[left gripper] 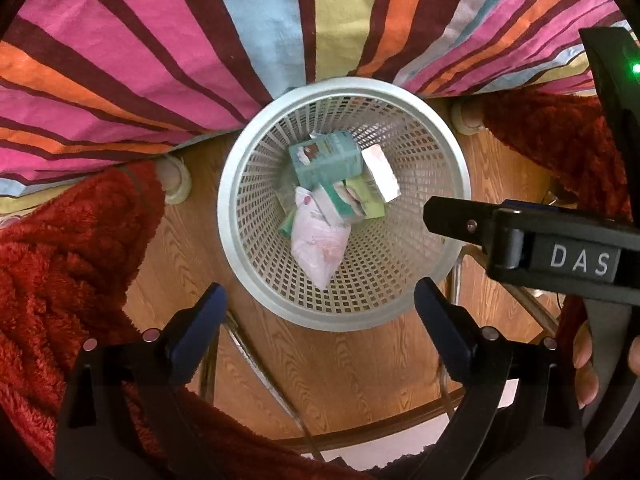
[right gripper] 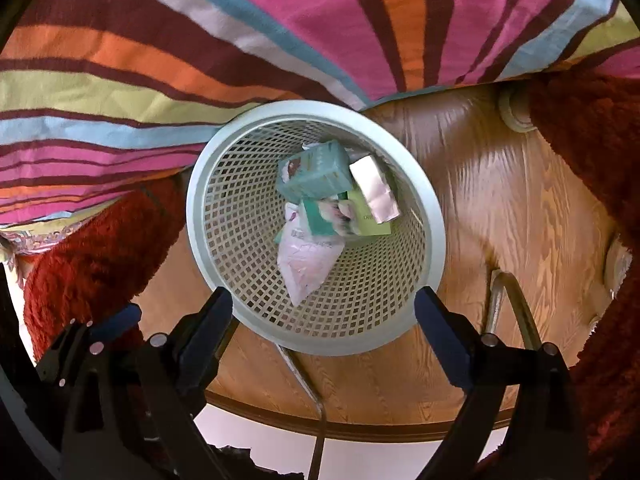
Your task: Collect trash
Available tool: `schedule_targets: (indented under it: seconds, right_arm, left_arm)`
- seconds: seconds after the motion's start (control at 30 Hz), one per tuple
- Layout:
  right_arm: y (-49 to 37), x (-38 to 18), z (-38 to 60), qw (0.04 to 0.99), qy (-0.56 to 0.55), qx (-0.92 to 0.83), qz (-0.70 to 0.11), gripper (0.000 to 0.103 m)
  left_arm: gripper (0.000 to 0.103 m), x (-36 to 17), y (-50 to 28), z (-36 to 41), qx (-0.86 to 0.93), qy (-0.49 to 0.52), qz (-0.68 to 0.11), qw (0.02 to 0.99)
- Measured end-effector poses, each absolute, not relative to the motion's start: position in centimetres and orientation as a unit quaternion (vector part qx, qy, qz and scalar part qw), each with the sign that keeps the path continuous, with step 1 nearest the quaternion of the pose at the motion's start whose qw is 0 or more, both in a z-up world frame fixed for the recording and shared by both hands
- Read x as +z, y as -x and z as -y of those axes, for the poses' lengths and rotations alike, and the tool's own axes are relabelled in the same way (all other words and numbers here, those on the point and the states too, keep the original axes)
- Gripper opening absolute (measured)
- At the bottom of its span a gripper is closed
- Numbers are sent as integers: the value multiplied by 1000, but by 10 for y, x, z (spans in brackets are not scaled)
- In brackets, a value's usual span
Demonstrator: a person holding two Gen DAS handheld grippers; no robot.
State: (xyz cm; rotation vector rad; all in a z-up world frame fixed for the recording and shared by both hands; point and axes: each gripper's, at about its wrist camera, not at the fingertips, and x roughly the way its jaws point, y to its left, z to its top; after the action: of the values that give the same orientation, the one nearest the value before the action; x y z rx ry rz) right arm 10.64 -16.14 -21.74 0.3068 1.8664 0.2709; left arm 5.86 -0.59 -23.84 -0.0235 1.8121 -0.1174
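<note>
A pale mesh waste basket (left gripper: pixel 240 248) stands on the wooden floor below both grippers; it also shows in the right wrist view (right gripper: pixel 224 256). Inside lie a teal box (left gripper: pixel 326 158), a white-pink plastic bag (left gripper: pixel 318 244), a green-white carton (left gripper: pixel 356 200) and a white wrapper (left gripper: pixel 380 174); the teal box (right gripper: pixel 314 170) and the bag (right gripper: pixel 302 264) show in the right wrist view too. My left gripper (left gripper: pixel 320 306) is open and empty above the basket's near rim. My right gripper (right gripper: pixel 324 308) is open and empty over the basket; its finger (left gripper: pixel 460 216) reaches in from the right in the left wrist view.
A striped multicoloured cloth (left gripper: pixel 160 60) hangs behind the basket. Red fluffy fabric (left gripper: pixel 60 260) lies at left and right (right gripper: pixel 592 152). A round wooden tabletop edge (right gripper: pixel 360 428) and metal frame rods (right gripper: pixel 508 308) sit below the grippers.
</note>
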Motion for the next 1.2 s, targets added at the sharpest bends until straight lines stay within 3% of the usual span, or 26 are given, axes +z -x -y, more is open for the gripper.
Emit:
schedule_targets:
  seconds: [0.47, 0.57, 1.2]
  right_arm:
    - [-107, -157, 171, 665, -133, 135, -722, 88]
    - [-109, -139, 176, 694, -122, 134, -696, 95]
    - [-106, -10, 190, 864, -42, 142, -481, 95]
  left_arm:
    - [92, -179, -60, -11, -13, 37, -701, 712]
    - [92, -164, -60, -13, -8, 45, -675, 736]
    - [92, -46, -67, -13, 1, 28, -505, 863]
